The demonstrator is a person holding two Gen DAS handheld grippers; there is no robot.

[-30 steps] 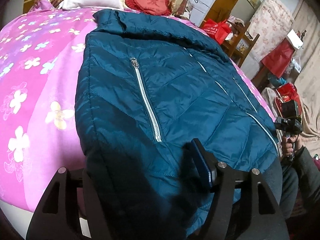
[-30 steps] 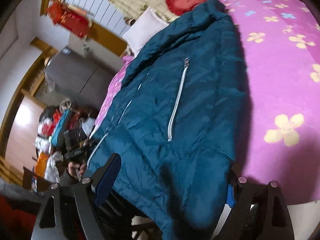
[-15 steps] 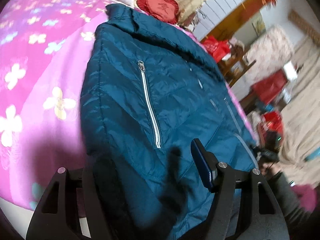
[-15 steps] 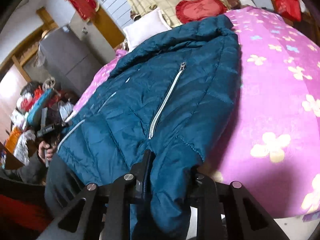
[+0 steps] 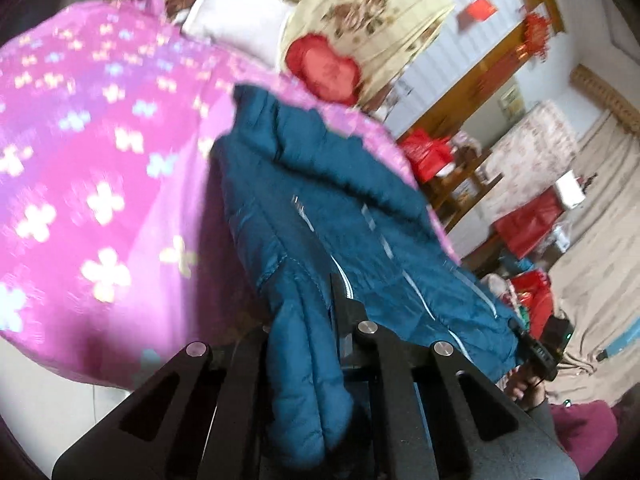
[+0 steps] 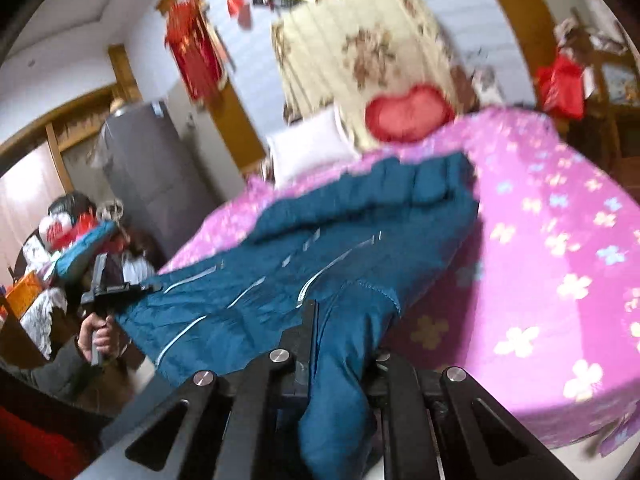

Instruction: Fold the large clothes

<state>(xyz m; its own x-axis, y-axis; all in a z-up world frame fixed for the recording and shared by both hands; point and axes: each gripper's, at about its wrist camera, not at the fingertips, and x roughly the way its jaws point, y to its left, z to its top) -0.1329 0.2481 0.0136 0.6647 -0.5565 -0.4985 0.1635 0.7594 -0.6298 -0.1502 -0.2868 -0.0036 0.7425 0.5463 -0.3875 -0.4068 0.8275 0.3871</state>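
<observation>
A dark teal quilted jacket [image 5: 340, 208] with white zippers lies on a pink flowered bedspread [image 5: 88, 168]; it also shows in the right wrist view [image 6: 320, 248]. My left gripper [image 5: 308, 320] is shut on one bottom corner of the jacket, which bunches between its fingers and hangs down. My right gripper [image 6: 340, 332] is shut on the other bottom corner and lifts it the same way. Each gripper shows in the other's view: the right gripper [image 5: 540, 344], the left gripper [image 6: 108, 292]. The jacket's collar lies at the far end.
A red heart cushion [image 5: 324, 68] and a white pillow [image 5: 236, 28] lie at the head of the bed, against a floral headboard [image 6: 360, 48]. Cluttered furniture with red bags [image 5: 528, 224] stands on one side, a grey cabinet [image 6: 140, 164] on the other.
Both grippers have closed on the jacket's bottom corners and lifted the hem up off the bed. Both views have swung up toward the headboard.
</observation>
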